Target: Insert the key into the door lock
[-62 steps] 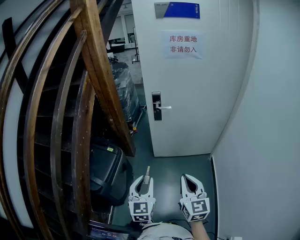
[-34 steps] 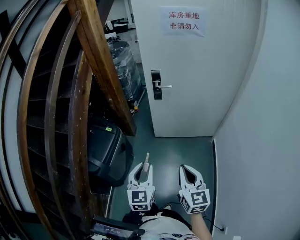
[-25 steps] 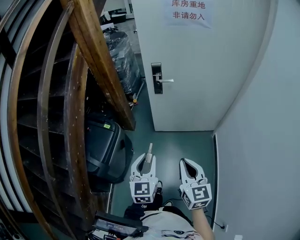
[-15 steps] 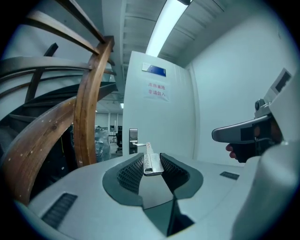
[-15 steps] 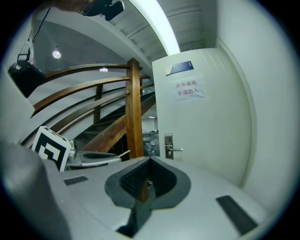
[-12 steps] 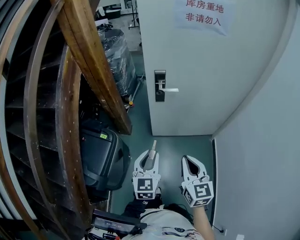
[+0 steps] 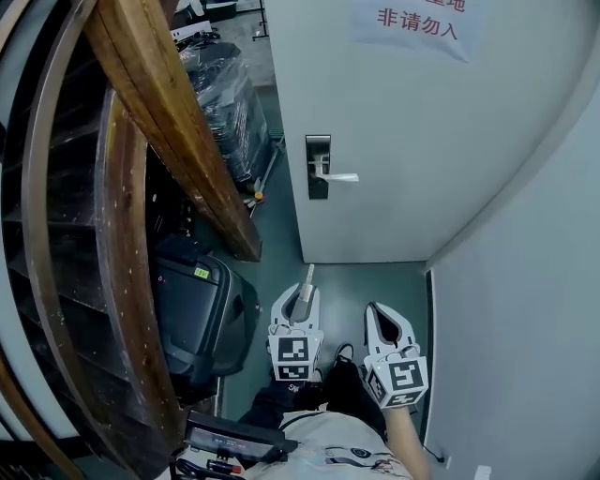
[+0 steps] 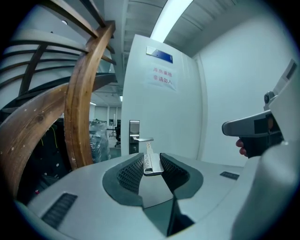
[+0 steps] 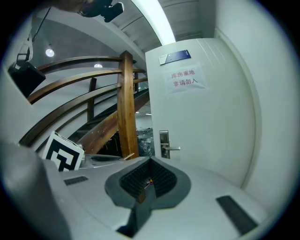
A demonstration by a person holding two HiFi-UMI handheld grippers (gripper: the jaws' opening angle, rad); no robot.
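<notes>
The white door (image 7: 394, 141) stands ahead, with its dark lock plate (image 7: 318, 167) and silver lever handle (image 7: 341, 177) on its left edge. My left gripper (image 7: 300, 298) is low in the head view, shut on a silver key (image 7: 307, 279) that sticks out forward toward the door. In the left gripper view the key (image 8: 148, 150) lies between the pads and points at the lock plate (image 8: 134, 136), still well short of it. My right gripper (image 7: 383, 323) hangs beside it, shut and empty. The right gripper view shows the lock plate (image 9: 164, 143) far off.
A curved wooden stair railing (image 7: 159, 122) fills the left. Below it sit a black case (image 7: 202, 314) and a plastic-wrapped stack (image 7: 220, 103). A white wall (image 7: 525, 281) closes the right side. A paper sign (image 7: 417, 23) hangs on the door. The floor is dark green.
The person has stepped closer to the door, so the lock looks larger and the sign has slid up. Both grippers moved forward slightly, the left still holding the key.
</notes>
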